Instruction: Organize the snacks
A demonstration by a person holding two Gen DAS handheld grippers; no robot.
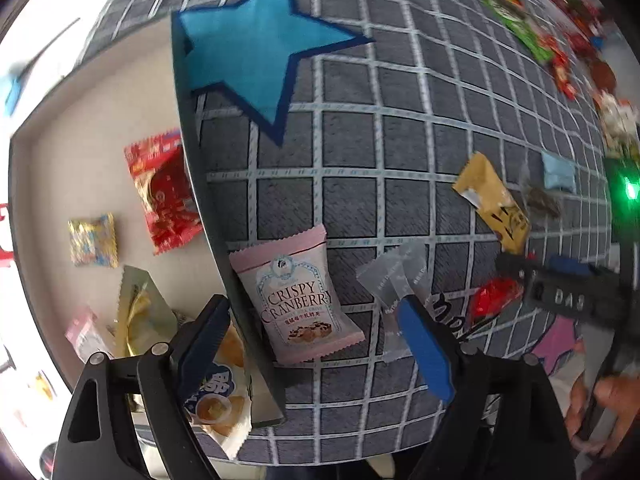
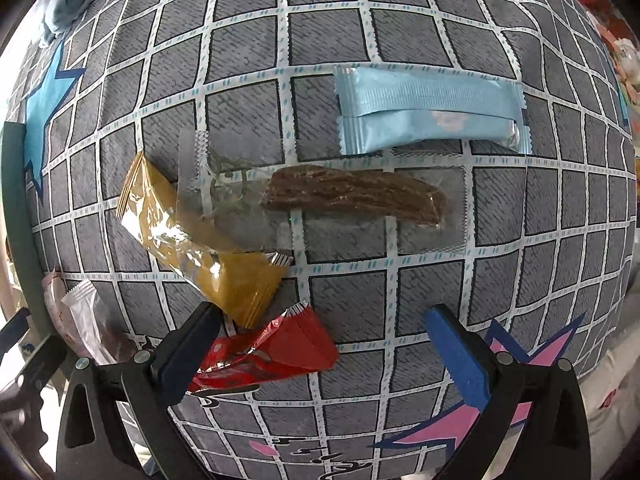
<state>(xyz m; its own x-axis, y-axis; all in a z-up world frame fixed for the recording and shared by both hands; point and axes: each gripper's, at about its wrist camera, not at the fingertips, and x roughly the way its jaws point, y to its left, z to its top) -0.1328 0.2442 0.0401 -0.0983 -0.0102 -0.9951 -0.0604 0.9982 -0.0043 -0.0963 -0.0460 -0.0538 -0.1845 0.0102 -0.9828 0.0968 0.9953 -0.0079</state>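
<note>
Both grippers hang released above the snack-strewn checked cloth [image 2: 320, 40].

The left gripper [image 1: 316, 340] gapes over the pink Crispy Cranberry packet [image 1: 298, 300], which leans on the tray wall [image 1: 200, 184]; the right gripper [image 2: 324, 340] spreads empty over a red wrapper [image 2: 276, 352] beside the mustard packet [image 2: 224, 264].

Inside tray [image 1: 36, 168]: several packets, among them foil packet [image 1: 164, 192] just beside small square packet [image 1: 93, 240]. Against tray's outer wall, on checked cloth [image 2: 360, 280]: cranberry packet [image 1: 300, 300]. Farther right: clear-wrapped bar [image 2: 352, 196], overlapping long packet [image 2: 200, 240], with flat packet [image 2: 432, 110] behind and crinkled wrapper [image 2: 272, 352] in front.
</note>
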